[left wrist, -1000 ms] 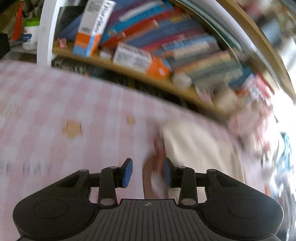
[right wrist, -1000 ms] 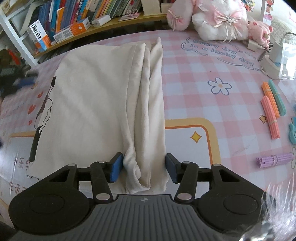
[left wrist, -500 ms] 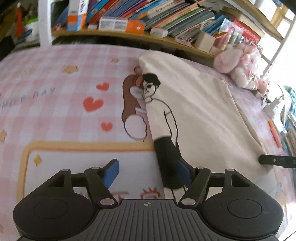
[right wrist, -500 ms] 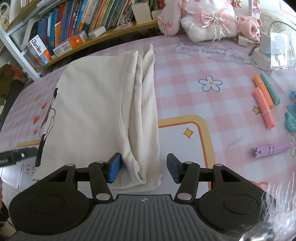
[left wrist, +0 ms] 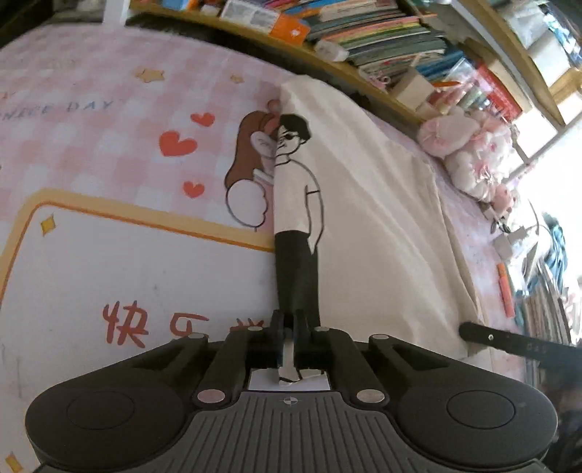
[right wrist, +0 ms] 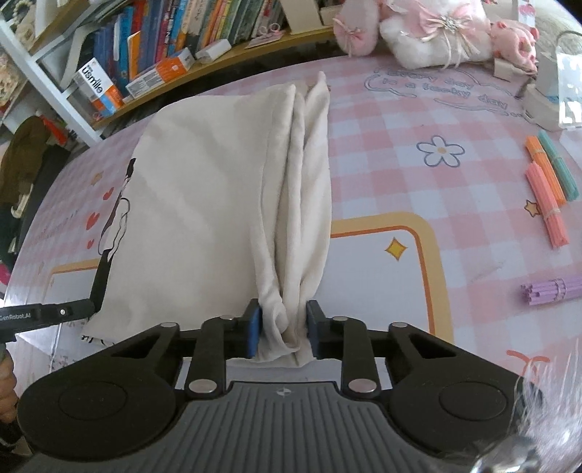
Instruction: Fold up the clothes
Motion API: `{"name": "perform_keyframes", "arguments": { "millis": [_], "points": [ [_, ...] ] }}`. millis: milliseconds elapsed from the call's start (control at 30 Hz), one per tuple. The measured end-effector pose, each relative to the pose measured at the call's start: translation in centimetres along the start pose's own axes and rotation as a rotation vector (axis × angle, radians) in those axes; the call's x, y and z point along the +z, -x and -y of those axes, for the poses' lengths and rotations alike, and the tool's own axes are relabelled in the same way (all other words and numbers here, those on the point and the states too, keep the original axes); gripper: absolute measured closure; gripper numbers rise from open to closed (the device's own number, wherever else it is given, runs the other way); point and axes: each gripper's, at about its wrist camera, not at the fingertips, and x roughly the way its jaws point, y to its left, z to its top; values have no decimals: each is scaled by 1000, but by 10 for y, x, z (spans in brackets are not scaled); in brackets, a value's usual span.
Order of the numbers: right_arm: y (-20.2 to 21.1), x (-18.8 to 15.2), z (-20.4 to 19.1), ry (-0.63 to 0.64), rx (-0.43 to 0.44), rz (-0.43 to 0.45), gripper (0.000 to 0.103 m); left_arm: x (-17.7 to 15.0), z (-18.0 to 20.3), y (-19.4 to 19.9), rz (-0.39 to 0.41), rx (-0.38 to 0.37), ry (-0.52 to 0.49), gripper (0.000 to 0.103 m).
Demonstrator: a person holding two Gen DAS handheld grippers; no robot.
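A cream shirt lies folded lengthwise on a pink checked tablecloth, its long edges running away from both cameras toward a bookshelf. Along its left edge is a printed cartoon figure in a white top and black trousers. Along its right edge the cloth is bunched into thick vertical pleats.

The left gripper has just been closing and is now clamped tight on the shirt's near left corner, a sliver of printed fabric pinched between its blue pads. The right gripper has also just been closing; its pads squeeze the bunched pleats at the near right corner, the jaws narrow with the wad of cloth filling the gap.

Pink and white plush toys sit at the table's far side. To the right lie bundles of orange, green and purple sticks.
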Motion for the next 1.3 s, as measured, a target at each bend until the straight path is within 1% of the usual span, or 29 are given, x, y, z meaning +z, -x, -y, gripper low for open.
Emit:
{"name": "perform_keyframes", "arguments": {
  "millis": [67, 133, 233, 333, 400, 467, 500, 567, 633, 700, 733, 833, 900, 933, 967, 1000, 1033, 1100, 1167, 1233, 1300],
  "points": [
    [0, -1, -3, 6, 5, -3, 83, -3, 5, 11, 40, 21, -30, 101],
    [0, -4, -11, 18, 27, -14, 84, -5, -1, 19, 53, 38, -9, 101],
    [0, -11, -24, 39, 69, -32, 84, -12, -15, 26, 42, 63, 25, 101],
    [-2, -19, -33, 48, 86, -47, 84, -20, -26, 32, 31, 75, 53, 101],
    [-2, -22, -36, 52, 87, -49, 84, -24, -29, 33, 27, 73, 59, 100],
    [-2, -22, -35, 44, 89, -52, 83, -25, -27, 33, 22, 83, 41, 98],
    [-2, -22, -34, 36, 90, -54, 82, -25, -26, 33, 19, 88, 29, 96],
    [-3, -21, -33, 20, 91, -56, 79, -27, -25, 34, 13, 95, 4, 94],
    [-1, -21, -32, 11, 84, -52, 74, -28, -25, 35, 7, 96, -11, 86],
    [0, -22, -30, 1, 77, -47, 70, -30, -27, 35, 8, 79, 5, 73],
    [1, -22, -29, -4, 76, -45, 68, -30, -27, 35, 12, 72, 11, 72],
    [0, -23, -28, -12, 80, -43, 68, -31, -26, 33, 19, 61, 13, 73],
    [-1, -23, -30, -1, 80, -42, 68, -30, -25, 31, 14, 50, 10, 78],
    [-1, -23, -32, 7, 80, -43, 72, -29, -25, 30, 9, 47, 13, 82],
    [-2, -23, -33, 15, 86, -49, 77, -29, -24, 30, 4, 52, 11, 94],
    [-2, -24, -34, 21, 89, -49, 81, -28, -23, 30, 4, 64, 5, 99],
    [0, -24, -35, 27, 89, -40, 84, -27, -20, 34, 17, 71, -6, 100],
    [9, -23, -39, 41, 99, -4, 85, -25, -11, 47, 69, 67, -41, 100],
    [22, -22, -39, 34, 132, 42, 86, -22, -2, 59, 110, 49, -82, 100],
    [23, -21, -35, 8, 138, 28, 86, -21, -3, 59, 93, 51, -97, 100],
    [16, -22, -28, -24, 134, -6, 85, -22, -11, 47, 34, 88, -80, 98]
  ]
}}
